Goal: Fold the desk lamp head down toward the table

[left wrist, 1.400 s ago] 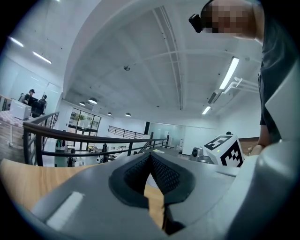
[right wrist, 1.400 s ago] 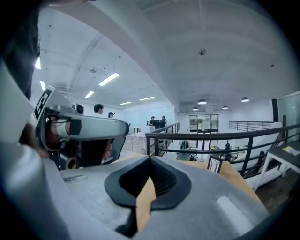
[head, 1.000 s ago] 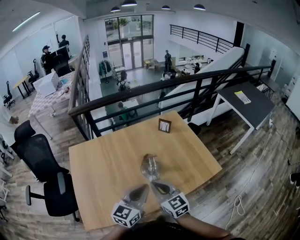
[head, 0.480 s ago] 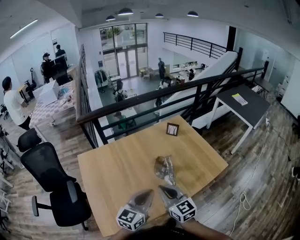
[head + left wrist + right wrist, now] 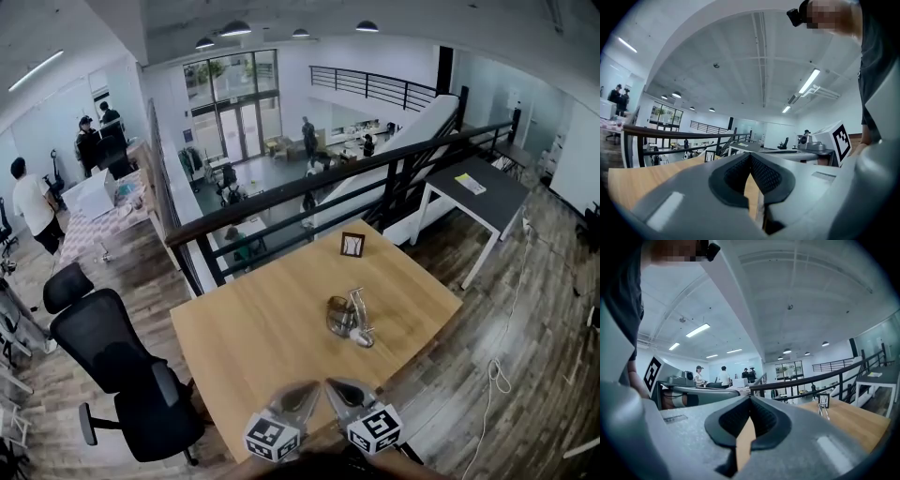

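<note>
The desk lamp, a small metallic lamp with a thin arm, rests on the wooden table right of its middle. It also shows as a thin metal shape far off in the right gripper view. Near the table's front edge, my left gripper and my right gripper sit side by side, well short of the lamp. Both are shut with nothing between the pads, as seen in the left gripper and right gripper views.
A small picture frame stands near the table's far edge. A black railing runs just behind the table over a drop. A black office chair stands to the left, and a dark table to the right. A cable lies on the floor.
Both grippers have drawn back from the lamp toward the table's near edge. The gap between their tips and the lamp has grown. Both stayed shut.
</note>
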The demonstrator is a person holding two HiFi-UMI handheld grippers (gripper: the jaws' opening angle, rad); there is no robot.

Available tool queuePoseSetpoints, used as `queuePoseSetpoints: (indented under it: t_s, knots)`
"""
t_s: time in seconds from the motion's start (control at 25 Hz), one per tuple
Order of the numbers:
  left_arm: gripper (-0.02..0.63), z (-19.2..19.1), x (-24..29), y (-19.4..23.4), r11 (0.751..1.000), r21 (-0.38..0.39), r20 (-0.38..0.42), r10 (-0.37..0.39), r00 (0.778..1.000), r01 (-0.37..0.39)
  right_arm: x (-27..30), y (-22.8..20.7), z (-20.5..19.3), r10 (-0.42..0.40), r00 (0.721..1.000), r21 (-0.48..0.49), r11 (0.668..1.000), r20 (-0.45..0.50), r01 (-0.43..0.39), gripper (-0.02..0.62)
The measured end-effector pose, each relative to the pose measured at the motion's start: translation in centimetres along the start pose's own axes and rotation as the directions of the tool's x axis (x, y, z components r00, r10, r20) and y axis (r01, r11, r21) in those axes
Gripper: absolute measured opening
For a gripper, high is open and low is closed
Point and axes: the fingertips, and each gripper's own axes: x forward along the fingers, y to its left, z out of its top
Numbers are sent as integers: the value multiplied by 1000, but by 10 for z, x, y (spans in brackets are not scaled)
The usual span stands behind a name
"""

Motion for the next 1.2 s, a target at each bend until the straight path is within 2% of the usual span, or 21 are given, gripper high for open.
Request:
queuePoseSetpoints:
  t_s: [0.2,0.44,1.2]
  knots:
    - [2,-2,-15,-5,999,-21,-4,-29,1000,29,-7,17,2,-29,1000,3,1000,6,29,2]
    - [2,8,-24,-20,997,-8,18,-72,997,72,-12,26,10,-54,998,4,999,18,54,2]
    - [2,17,-36,-4,999,-2,49,-46,998,46,1,37,18,-40,999,-23,999,26,40,2]
